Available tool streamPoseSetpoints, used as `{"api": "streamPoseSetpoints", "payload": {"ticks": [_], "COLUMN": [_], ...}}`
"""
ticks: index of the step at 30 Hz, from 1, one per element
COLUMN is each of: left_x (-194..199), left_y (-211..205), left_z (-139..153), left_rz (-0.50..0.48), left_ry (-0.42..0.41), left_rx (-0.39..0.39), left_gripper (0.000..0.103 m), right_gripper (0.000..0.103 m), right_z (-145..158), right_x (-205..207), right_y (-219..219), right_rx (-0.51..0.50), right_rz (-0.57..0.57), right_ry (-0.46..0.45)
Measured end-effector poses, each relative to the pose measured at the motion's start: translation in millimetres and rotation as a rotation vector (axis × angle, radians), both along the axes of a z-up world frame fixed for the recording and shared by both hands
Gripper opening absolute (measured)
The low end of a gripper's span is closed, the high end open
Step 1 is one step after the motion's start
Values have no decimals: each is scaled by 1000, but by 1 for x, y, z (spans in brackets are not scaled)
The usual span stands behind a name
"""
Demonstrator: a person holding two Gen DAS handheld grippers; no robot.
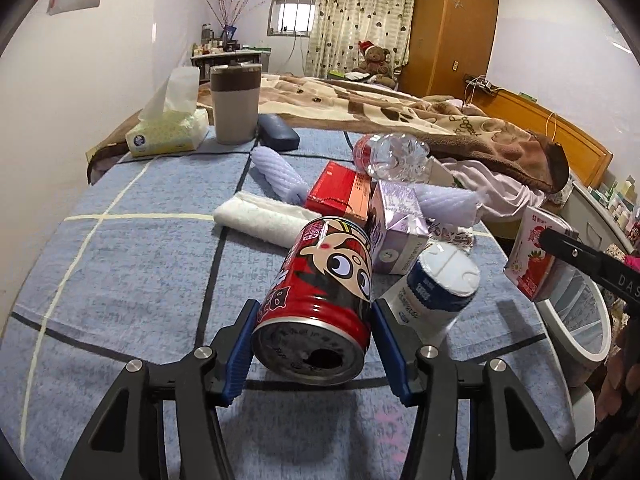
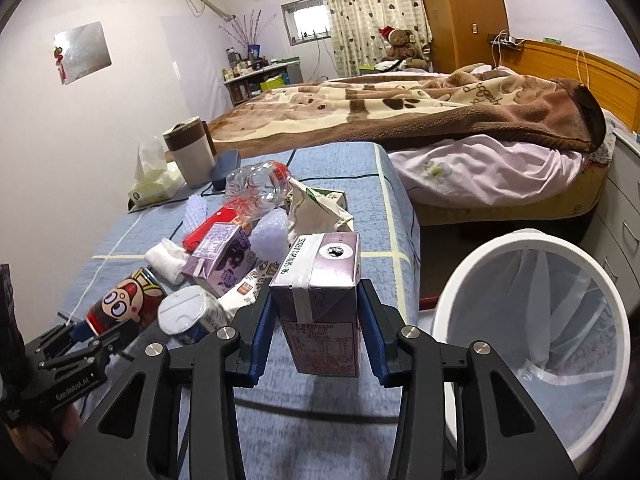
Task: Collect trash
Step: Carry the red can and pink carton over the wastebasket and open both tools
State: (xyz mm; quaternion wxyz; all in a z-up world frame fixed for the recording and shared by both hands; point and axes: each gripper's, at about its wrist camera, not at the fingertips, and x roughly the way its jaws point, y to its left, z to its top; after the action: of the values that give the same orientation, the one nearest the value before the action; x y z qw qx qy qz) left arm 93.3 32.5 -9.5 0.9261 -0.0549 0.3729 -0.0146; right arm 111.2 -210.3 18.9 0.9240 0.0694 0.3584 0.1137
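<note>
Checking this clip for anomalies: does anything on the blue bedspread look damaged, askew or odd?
Mostly expected litter. The clear plastic bottle with the red label is crushed and lies tilted on top of the pile. The red cartoon-printed drink can is opened and tipped on its side between the left gripper's pads. No spilled liquid shows.

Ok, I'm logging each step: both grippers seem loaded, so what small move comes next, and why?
Probably swing the right hand-held gripper rightward over the white bin. It is shut on the purple carton, and the lined bin stands open right beside it.
</note>
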Motion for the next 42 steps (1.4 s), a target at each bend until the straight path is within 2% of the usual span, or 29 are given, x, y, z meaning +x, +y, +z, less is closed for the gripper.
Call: {"api": "streamPoseSetpoints", "payload": {"ticks": [8,14,19,26,34,42], "left_x": [-12,-8,-1,10,20,30], "left_y": [-17,-52,-91,-148,-216,-250], "left_z": [27,48,54,43,19,-5], "left_rz": [-38,-129,-220,-358,-511,-581], "left_ry": [-52,-90,-93,-63,7,78], "left_rx": [0,-6,-22,-48,-60,-52], "left_gripper": [55,56,56,56,56,56], "right_gripper": [41,41,41,41,41,42], "right_z": [9,12,10,-5,-21,-36], "right_x": [-13,-24,-31,-38,-49,-50], "right_y": [-18,-42,-67,-102,-129,-146], "right_rx": [13,17,15,27,44,68], "right_rz": [-43,-106,-169,-245,-298,-319], "right_ry": [-31,-51,-49,-15,39,97]}}
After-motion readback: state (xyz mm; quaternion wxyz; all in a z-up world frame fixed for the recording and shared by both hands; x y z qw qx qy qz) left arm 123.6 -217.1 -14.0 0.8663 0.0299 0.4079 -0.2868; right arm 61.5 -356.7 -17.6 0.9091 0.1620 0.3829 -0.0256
